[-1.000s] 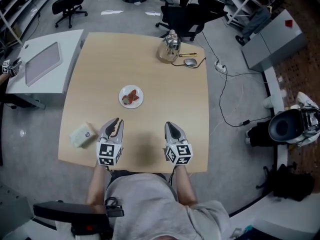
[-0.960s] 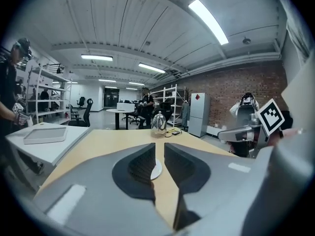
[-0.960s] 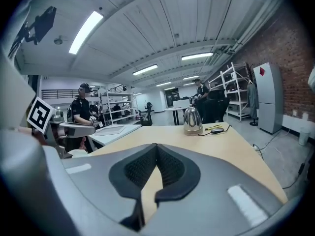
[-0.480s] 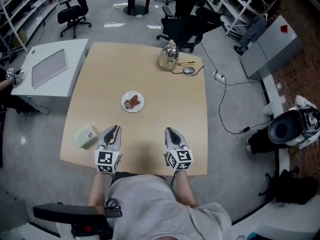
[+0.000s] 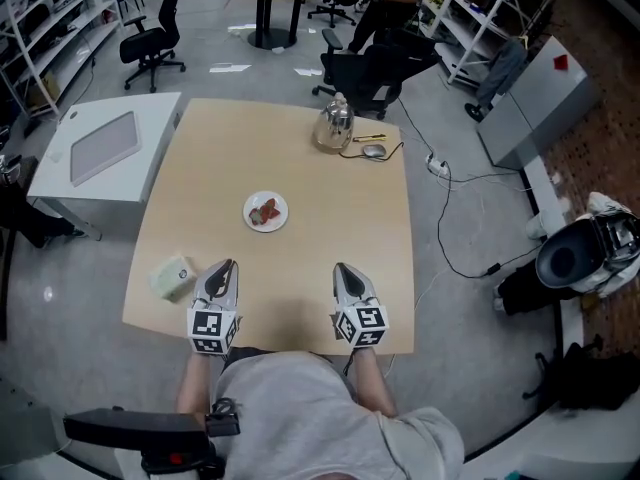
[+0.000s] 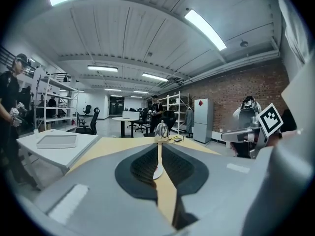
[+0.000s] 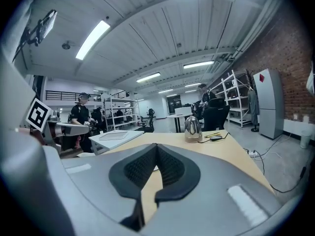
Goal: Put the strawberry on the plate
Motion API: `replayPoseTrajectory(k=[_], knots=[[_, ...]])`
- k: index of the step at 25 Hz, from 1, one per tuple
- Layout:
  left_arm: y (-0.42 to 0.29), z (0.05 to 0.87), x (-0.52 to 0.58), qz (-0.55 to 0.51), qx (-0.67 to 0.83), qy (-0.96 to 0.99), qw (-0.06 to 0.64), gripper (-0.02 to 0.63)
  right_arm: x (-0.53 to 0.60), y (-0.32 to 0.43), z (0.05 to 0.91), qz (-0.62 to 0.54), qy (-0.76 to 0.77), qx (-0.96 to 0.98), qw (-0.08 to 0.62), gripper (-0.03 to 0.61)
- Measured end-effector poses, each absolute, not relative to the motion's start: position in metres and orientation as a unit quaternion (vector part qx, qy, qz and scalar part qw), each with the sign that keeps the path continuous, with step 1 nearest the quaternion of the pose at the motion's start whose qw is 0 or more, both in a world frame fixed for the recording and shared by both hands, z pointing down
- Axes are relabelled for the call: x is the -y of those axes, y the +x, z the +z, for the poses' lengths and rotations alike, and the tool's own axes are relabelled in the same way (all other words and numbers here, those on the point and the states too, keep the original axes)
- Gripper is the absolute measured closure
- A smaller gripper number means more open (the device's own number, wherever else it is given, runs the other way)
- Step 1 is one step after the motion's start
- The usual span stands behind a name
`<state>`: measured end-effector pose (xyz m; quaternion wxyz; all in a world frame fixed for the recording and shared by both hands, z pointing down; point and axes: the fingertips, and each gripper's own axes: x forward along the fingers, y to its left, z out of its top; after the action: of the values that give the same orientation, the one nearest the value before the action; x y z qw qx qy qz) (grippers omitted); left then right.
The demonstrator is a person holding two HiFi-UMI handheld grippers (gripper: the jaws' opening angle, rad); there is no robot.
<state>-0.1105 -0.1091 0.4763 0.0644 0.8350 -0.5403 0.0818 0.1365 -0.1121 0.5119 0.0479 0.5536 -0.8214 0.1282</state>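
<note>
Strawberry (image 5: 264, 213) sits on the plate (image 5: 281, 205). Kettle (image 5: 333, 126) and mouse (image 5: 374, 151) way behind. Pale block (image 5: 172, 277) beside the left gripper (image 5: 222, 271), jaws narrow and closing on nothing. Right gripper (image 5: 343, 272) is pinched shut.

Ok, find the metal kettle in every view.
Head view: kettle at the table's far edge, above centre.
Left gripper view: kettle dead centre.
Right gripper view: kettle right of centre.
Shared landmark: white side table, left of the kettle everywhere.
</note>
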Motion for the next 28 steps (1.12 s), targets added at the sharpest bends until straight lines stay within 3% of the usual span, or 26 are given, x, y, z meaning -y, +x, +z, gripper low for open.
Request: replayPoseTrajectory(k=[28], knots=[[-0.130, 0.465, 0.067, 0.070, 0.563, 0.822, 0.043, 0.595, 0.077, 0.140, 0.507, 0.115, 0.551, 0.825, 0.038, 0.572]])
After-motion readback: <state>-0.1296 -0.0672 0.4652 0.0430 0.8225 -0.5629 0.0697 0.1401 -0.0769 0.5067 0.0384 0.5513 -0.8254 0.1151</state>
